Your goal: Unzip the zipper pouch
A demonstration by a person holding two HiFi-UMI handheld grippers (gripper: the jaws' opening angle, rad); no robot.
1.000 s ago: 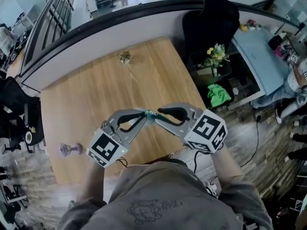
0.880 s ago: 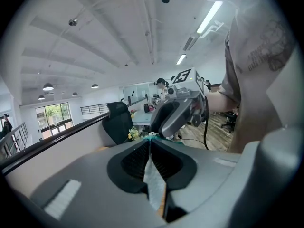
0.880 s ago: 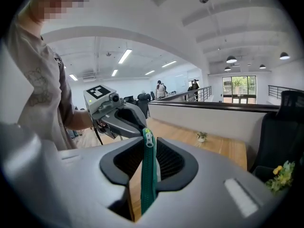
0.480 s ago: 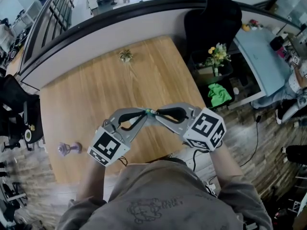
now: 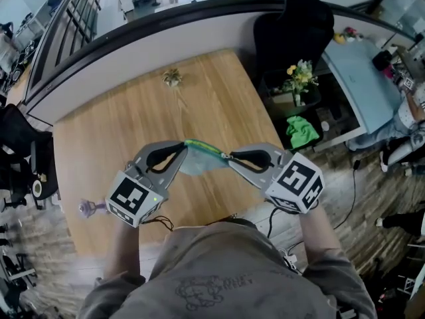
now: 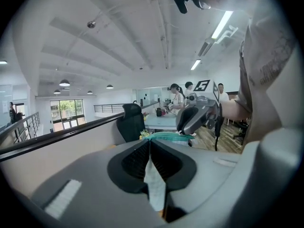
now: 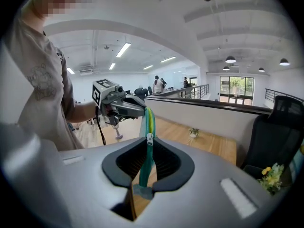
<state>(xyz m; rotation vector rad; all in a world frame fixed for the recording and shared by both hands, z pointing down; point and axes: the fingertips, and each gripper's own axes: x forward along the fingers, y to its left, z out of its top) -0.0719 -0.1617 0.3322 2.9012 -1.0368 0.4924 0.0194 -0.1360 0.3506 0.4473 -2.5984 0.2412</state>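
Both claws are closed on the pouch (image 5: 199, 159), which is held in the air above the wooden table (image 5: 119, 125) and stretched between them.

A fold of the pouch's pale fabric is pinched by the left claw (image 5: 184, 145). In the left gripper view its ribbed pads are seen pressed together with the thin cloth caught flat between them. The green zipper edge is seen running away from the tips toward the right claw (image 5: 230, 157).

The jaws of the right claw have just been closing, and the zipper pull (image 7: 146, 167), a teal strap, is grasped by them. In the right gripper view the strap is seen trapped between the pads. The small silver slider (image 7: 150, 137) it is attached to is seated at the very tips. Beyond the slider, the green and yellow band of the pouch is seen rising to the left claw, which is close opposite. How far the zipper is open cannot be told from any view.

In the head view the two claws are pointed toward each other over the near part of the table, with their marker cubes turned toward the person's body. A small potted plant (image 5: 173, 78) is set near the far edge of the table. A small purple object (image 5: 89, 208) is seen at its left edge, well apart from the pouch. A black office chair (image 5: 292, 25) is placed beyond the far right corner. Yellow flowers (image 5: 299, 75) and a green cloth (image 5: 302, 130) are seen off the table to the right.
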